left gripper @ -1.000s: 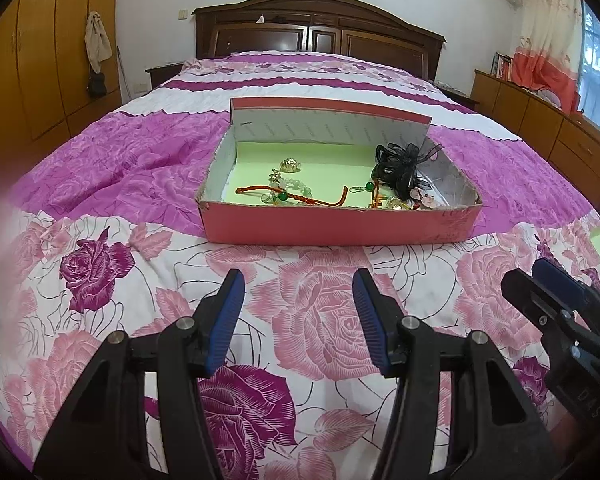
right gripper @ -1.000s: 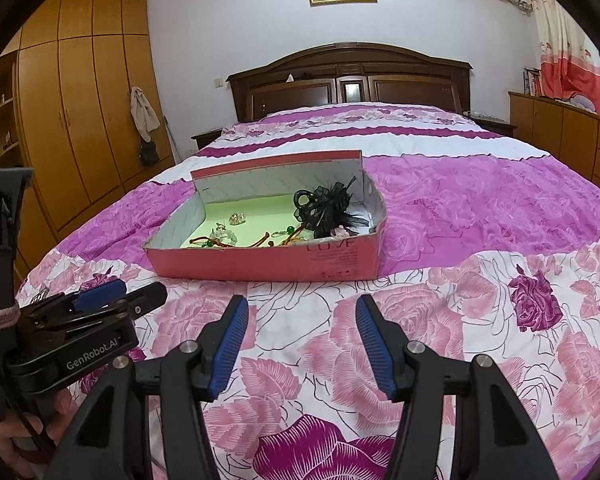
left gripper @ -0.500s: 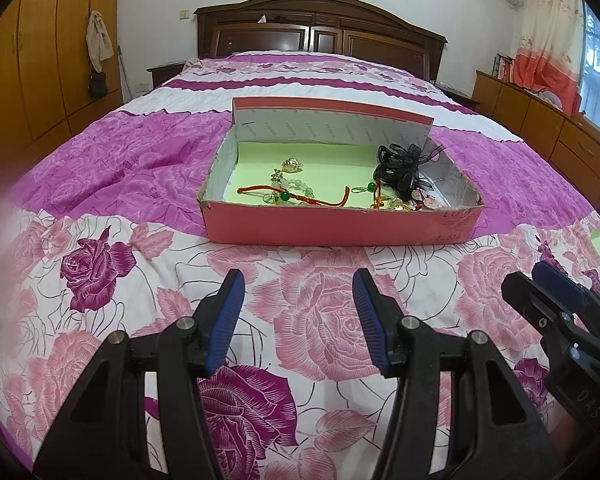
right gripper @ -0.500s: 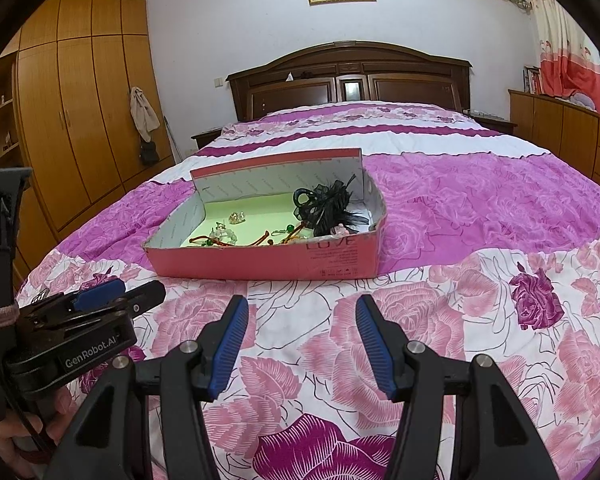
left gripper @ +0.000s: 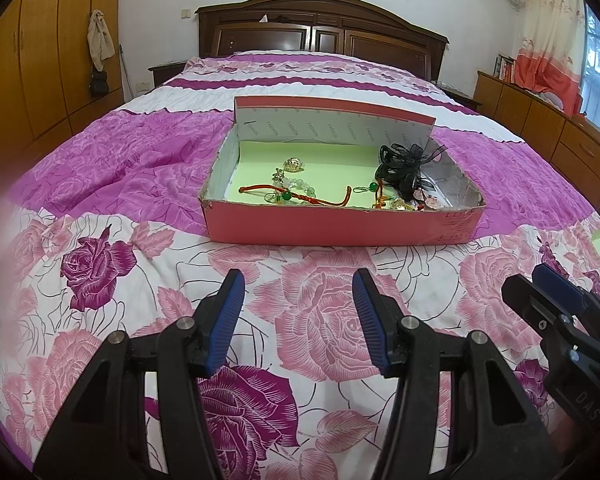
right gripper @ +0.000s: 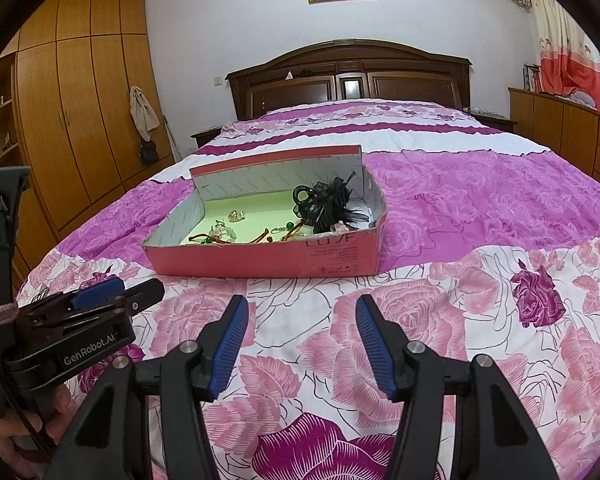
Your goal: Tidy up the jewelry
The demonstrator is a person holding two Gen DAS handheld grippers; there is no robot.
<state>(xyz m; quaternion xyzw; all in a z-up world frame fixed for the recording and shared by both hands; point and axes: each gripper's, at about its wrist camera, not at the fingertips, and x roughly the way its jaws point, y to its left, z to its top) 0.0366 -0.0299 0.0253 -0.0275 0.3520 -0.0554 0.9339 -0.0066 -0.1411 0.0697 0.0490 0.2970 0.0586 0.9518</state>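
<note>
I hold two claws low over a bed covered in a pink and purple rose-print quilt (left gripper: 308,328). My left gripper (left gripper: 298,312) has its blue-padded jaws spread apart with nothing between them, and my right gripper (right gripper: 298,336) is the same, jaws apart and holding nothing. Ahead of both, resting on the quilt and well apart from the fingertips, sits an open pink cardboard box (left gripper: 340,230) with a pale green floor. Inside it lie the jewelry pieces: a red cord bracelet (left gripper: 300,196) with green beads near the front wall, a small gold ornament (left gripper: 293,165) further back, and a black ribbon hair bow (left gripper: 406,170) toward the box's right end. A dark wooden headboard (right gripper: 348,76) stands at the far end of the bed.
</note>
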